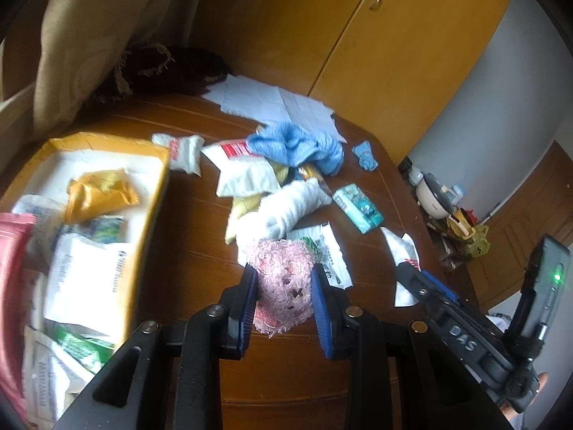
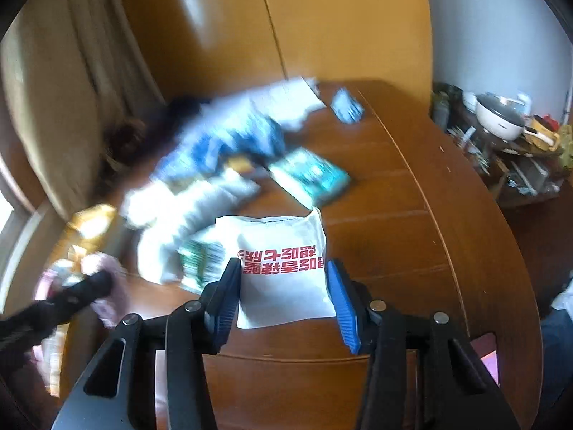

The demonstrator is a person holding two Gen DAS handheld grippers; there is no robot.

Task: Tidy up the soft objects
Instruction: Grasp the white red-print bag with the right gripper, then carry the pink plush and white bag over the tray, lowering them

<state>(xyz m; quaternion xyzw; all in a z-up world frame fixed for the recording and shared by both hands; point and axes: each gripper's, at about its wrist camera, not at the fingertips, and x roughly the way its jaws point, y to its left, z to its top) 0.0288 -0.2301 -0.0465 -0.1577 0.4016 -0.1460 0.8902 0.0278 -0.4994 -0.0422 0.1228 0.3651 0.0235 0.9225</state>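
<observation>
Brown wooden tabletop [image 1: 186,222] is filling both views, backed by yellow cupboard doors [image 1: 322,28]. Nearest, at lower centre of the left view, the left tool [image 1: 284,292] is gripping a pink fuzzy cloth [image 1: 283,286], its pads pressing each side; the cloth's long axis is running straight away from the camera. The open cardboard box [image 1: 150,215], probably its destination, is lying just to the left of frame, already holding packets. In the right view, the right tool [image 2: 283,297] is standing wide around a white packet with red print [image 2: 283,268], apparently not yet squeezing. Farther off, a white rolled towel [image 1: 286,208] and blue cloth [image 1: 293,147] are waiting.
</observation>
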